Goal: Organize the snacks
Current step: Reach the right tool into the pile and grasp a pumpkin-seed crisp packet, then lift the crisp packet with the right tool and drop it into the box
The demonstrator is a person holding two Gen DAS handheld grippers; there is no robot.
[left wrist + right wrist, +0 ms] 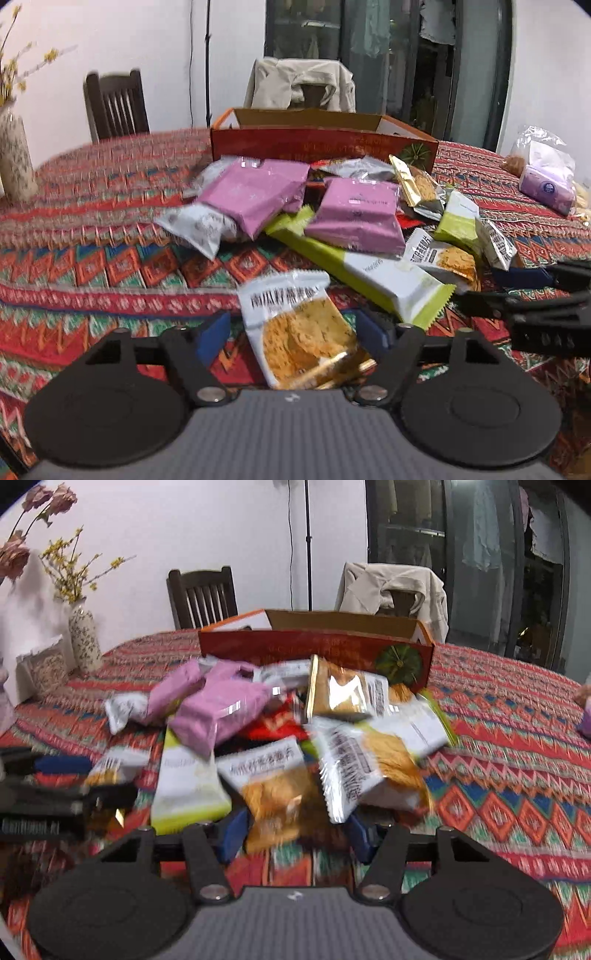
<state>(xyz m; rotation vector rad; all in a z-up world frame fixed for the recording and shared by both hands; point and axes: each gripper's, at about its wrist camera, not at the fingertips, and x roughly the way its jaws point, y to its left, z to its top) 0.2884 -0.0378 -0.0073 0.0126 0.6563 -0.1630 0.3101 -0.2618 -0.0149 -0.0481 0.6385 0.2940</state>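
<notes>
A heap of snack packets lies on the patterned tablecloth in front of a red cardboard box (325, 142) (317, 646). My left gripper (293, 330) is low over the cloth with a white cracker packet (295, 325) lying lengthwise between its blue pads. The right pad touches the packet, and a strip of cloth shows beside the left pad. My right gripper (297, 834) has a similar white cracker packet (273, 790) filling the space between its pads, blurred. The heap also holds pink packets (255, 192) (218, 709) and a long green-and-white bar (369, 273) (184, 786). Each gripper shows at the edge of the other's view.
A flowered vase (14, 162) (85, 635) stands at the table's left. A plastic bag with a purple pack (546, 181) lies at the far right. Two chairs (203, 594) stand behind the table, one draped with a beige jacket (299, 85). Bare cloth (517, 757) lies right of the heap.
</notes>
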